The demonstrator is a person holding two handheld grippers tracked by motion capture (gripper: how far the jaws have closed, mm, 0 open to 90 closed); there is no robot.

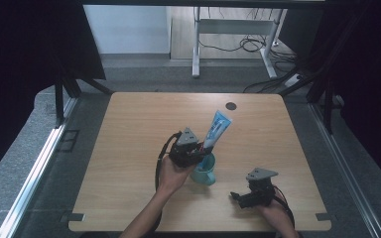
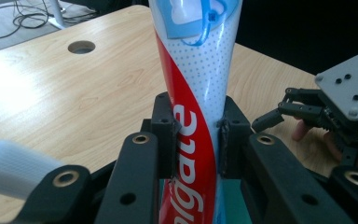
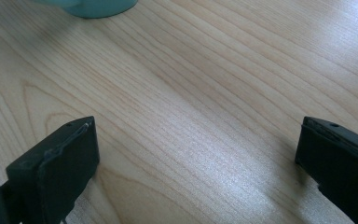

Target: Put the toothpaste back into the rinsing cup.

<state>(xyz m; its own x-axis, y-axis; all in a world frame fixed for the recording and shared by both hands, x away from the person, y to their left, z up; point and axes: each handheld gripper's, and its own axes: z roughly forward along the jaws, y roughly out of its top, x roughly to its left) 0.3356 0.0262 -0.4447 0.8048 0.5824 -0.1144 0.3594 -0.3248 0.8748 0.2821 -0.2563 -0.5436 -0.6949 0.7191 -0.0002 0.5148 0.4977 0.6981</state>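
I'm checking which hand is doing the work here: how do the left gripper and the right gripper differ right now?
The left gripper is shut on the toothpaste tube, its fingers pressing both sides; the right gripper is open and holds nothing. The left gripper is raised over the teal cup; the right gripper sits low over bare table, apart from the cup. Both are black and hand-held.

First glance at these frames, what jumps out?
The toothpaste tube, red, white and blue, clamped upright in the left tool near the table's middle, its lower end in the teal cup. The right tool sits open and empty above bare wood at the table's front right.
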